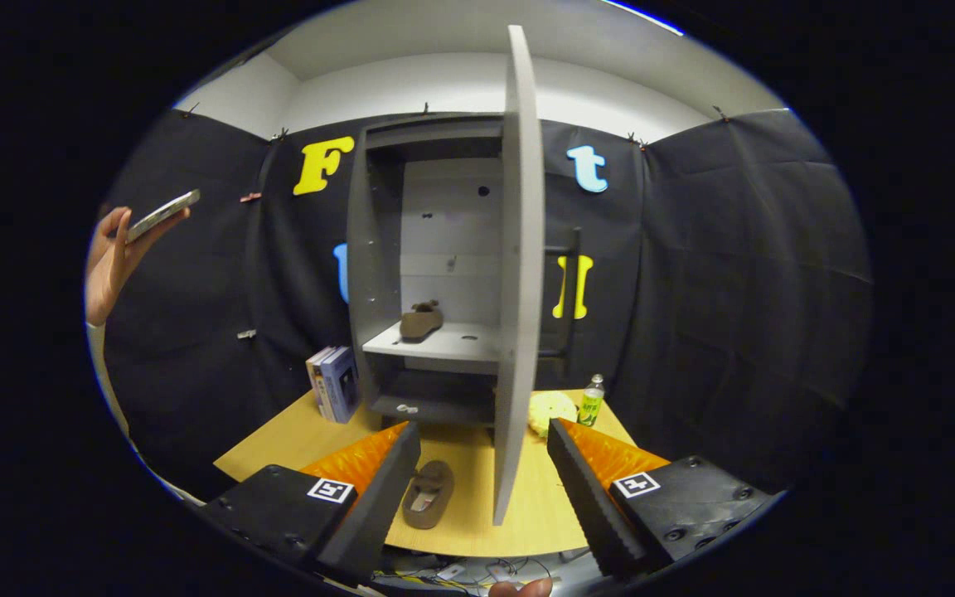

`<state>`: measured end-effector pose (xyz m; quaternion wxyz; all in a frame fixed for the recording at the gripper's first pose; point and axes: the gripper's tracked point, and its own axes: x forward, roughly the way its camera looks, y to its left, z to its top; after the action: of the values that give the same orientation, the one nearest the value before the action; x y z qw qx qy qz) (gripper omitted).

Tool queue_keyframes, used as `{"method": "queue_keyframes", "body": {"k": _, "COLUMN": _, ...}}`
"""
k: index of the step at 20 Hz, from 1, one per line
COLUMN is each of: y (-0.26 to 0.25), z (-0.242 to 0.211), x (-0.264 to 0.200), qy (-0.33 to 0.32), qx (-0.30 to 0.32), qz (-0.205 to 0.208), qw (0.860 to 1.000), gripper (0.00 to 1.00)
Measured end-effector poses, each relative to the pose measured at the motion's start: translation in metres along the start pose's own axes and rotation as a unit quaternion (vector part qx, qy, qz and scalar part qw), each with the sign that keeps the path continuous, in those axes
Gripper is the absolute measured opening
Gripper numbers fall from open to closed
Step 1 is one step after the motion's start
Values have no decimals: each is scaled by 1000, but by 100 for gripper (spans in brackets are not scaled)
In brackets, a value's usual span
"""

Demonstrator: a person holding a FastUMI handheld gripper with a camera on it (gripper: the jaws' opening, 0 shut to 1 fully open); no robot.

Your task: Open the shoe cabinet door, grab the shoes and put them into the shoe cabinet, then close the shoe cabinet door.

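Two fingers [395, 464] spread wide, level, empty | shoe [429, 494] between them on table [527, 514] | cabinet door [519, 274] open

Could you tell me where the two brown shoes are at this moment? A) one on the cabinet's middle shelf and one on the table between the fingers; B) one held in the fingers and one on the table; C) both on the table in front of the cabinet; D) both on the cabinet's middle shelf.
A: one shoe lies on the middle shelf of the cabinet, the other shoe on the table between the open fingers.
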<state>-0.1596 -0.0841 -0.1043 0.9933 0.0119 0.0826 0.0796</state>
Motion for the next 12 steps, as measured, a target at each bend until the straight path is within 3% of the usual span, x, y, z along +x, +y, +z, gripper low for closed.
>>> {"method": "queue_keyframes", "body": {"k": 7, "y": 69, "z": -99, "x": 73, "qy": 111, "qx": 27, "qz": 41, "qw": 993, "gripper": 98}}
{"method": "queue_keyframes", "body": {"k": 12, "y": 102, "z": -195, "x": 118, "qy": 222, "qx": 67, "qz": 53, "qw": 971, "gripper": 98}}
